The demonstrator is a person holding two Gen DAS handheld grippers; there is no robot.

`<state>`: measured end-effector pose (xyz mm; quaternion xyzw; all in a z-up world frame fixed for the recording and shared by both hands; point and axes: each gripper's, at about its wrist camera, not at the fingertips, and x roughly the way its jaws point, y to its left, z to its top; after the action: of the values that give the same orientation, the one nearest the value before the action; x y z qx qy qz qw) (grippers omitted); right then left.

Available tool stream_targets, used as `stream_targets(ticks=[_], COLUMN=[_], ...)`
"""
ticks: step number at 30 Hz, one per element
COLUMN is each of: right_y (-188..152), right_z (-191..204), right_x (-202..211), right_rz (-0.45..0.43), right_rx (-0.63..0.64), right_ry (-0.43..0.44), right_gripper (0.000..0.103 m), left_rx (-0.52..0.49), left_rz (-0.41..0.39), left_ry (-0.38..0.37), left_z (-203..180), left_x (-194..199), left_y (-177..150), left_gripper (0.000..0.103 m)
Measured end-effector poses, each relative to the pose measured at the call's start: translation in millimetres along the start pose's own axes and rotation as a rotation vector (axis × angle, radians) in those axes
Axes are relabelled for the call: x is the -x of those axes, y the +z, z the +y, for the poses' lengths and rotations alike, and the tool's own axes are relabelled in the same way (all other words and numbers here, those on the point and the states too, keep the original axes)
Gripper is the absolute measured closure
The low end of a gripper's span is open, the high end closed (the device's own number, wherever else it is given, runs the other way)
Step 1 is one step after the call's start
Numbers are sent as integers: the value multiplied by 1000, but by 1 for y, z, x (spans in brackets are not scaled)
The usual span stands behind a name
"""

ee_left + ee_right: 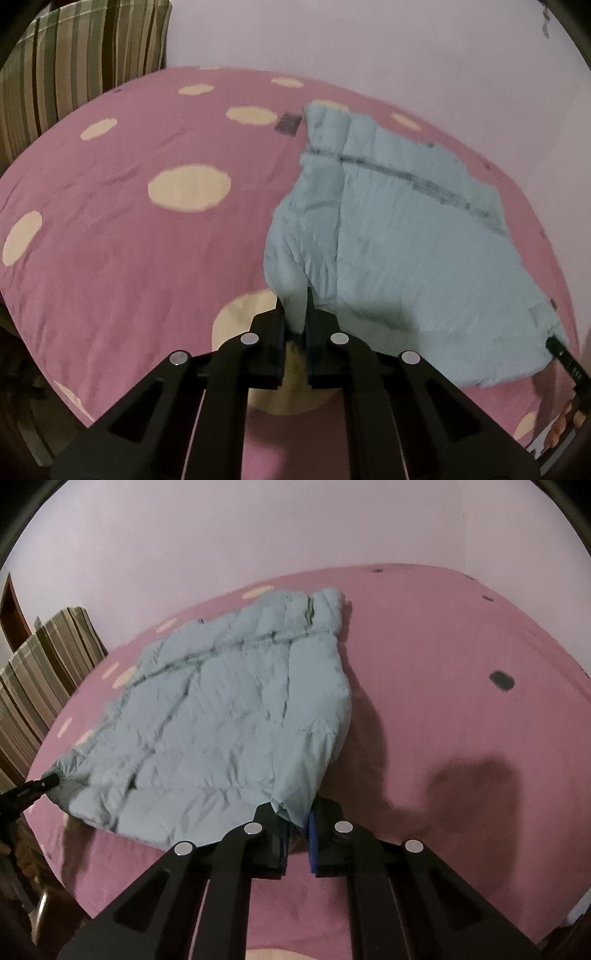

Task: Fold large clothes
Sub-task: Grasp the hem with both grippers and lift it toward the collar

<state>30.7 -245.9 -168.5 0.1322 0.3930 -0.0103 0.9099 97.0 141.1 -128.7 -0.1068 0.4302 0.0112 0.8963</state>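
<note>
Left claw is clamped on one near corner of the pale blue quilted jacket, and your right claw pinches the other. That jacket lies mostly flat on the pink spotted bed, toward its far edge. Both corners look secured; every fold is left to make.

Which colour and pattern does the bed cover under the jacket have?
Pink bed cover with cream oval spots; clearest in the left wrist view.
</note>
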Motion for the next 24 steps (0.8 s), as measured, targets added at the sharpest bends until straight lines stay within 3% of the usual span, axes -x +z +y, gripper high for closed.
stream_targets(ticks=[6, 12, 18, 24], right_y=[42, 107, 175, 207], right_z=[1, 3, 5, -1], right_x=[3, -18, -71, -139], right_rz=[-49, -92, -79, -8], right_rx=[-33, -52, -91, -99], right_ry=[56, 72, 75, 28], right_gripper=[96, 96, 96, 96], left_rx=[-2, 3, 15, -3], left_rz=[-60, -90, -62, -12], left_ry=[-4, 16, 38, 94], left_z=[-14, -29, -39, -46], left_x=[2, -27, -89, -162], left_y=[49, 109, 170, 205], left_gripper=[97, 97, 97, 97])
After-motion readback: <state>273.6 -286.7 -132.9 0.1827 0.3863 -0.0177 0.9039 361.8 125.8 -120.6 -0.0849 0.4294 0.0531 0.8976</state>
